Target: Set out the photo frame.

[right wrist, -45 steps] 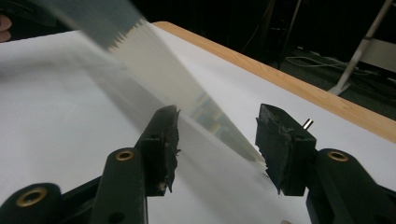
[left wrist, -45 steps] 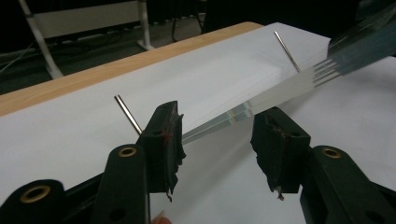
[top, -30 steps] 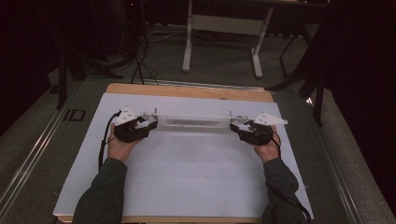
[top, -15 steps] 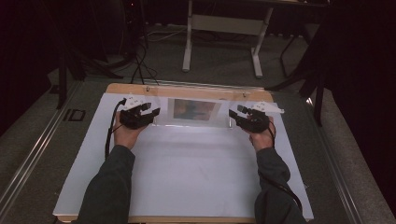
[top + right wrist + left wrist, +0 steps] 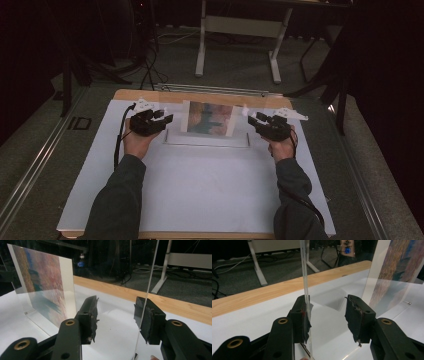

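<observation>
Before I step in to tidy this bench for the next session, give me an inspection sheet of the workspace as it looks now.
Surface: white sheet laid over a wooden table; bare in front.
Job's things: clear acrylic frame standing upright, with a painted picture in its middle.
Clutter: nothing seen.
Grippers: left gripper at the frame's left edge, its jaws set either side of the pane, one pad against it, the other apart; right gripper at the right edge, likewise. Both have just been closing.
Cables: black cable trailing from the left gripper; more on the floor.
Surroundings: dark room, white desk legs behind.
</observation>
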### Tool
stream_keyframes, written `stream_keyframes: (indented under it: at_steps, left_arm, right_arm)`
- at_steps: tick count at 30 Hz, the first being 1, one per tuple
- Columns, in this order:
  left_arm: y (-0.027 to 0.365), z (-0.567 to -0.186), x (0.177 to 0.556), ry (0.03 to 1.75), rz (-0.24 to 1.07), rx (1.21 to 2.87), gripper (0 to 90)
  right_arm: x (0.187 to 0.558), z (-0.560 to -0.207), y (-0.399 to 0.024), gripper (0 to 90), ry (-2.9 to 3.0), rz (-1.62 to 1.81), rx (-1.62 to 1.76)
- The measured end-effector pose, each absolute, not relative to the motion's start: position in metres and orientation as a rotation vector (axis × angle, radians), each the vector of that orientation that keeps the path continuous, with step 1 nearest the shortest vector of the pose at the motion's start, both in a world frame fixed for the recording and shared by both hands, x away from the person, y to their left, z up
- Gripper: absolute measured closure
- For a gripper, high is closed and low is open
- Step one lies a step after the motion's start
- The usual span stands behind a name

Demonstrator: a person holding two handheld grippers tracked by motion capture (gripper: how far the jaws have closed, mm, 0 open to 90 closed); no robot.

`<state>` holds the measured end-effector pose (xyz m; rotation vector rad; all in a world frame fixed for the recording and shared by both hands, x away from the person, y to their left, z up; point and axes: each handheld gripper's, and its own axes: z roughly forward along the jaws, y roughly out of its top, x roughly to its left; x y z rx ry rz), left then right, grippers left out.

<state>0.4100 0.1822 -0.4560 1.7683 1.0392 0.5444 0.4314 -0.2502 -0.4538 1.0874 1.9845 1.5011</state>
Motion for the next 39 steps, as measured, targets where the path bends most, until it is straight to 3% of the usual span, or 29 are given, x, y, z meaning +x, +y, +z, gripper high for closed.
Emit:
stream_keyframes:
  at_steps: [19,39]
  left_arm:
    - [0.188,-0.457,0.354,1.08,0.559,1.752,54.4]
    - [0.193,-0.459,0.341,1.056,0.547,1.761,54.0]
  right_arm:
    - [0.393,-0.451,-0.243,51.9,2.03,1.495,1.045]
    - [0.367,-0.452,-0.241,53.4,2.026,1.489,1.037]
